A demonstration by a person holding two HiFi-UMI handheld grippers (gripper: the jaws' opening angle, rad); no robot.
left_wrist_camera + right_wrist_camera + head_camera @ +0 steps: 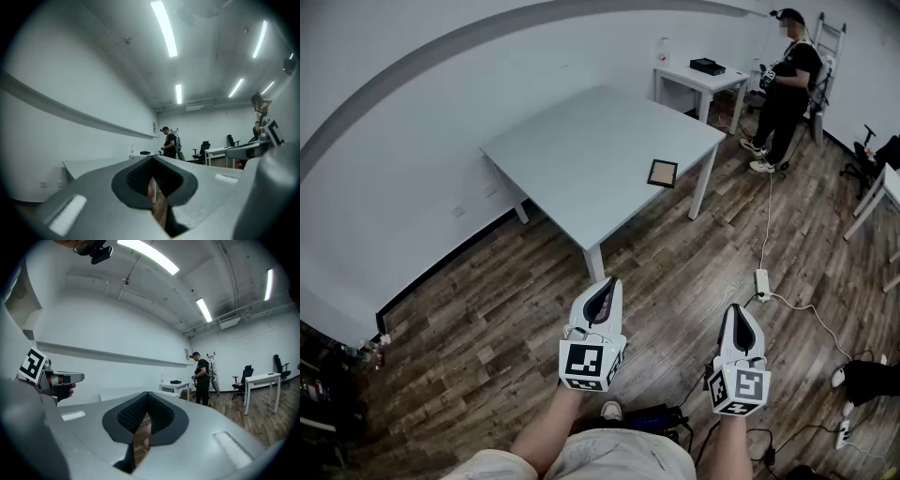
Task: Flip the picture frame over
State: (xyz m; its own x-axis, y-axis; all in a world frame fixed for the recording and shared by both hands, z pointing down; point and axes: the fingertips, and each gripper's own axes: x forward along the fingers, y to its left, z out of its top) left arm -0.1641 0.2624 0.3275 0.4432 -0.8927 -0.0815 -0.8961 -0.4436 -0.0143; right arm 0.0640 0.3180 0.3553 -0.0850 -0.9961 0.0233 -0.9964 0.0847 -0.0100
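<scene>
On the grey table [581, 150] the picture frame [662, 173] lies flat, well ahead of the left gripper [605, 284] and right gripper [739, 311], both clenched empty, the left seemingly nearer.

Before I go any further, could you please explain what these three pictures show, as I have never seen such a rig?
There is no robot here. A person holds a two-jaw tool in each hand: the left gripper and the right gripper. The marked cubes are part of them.

The head view comes from a camera on the person's head, looking down. The other two views come from cameras riding on each gripper, looking along its jaws.

Both pairs of jaws are together, with nothing between them.

Ahead stands a grey table. A small picture frame lies flat on it near one edge, not yet touched. Another person stands further back, beside a small white table.
</scene>
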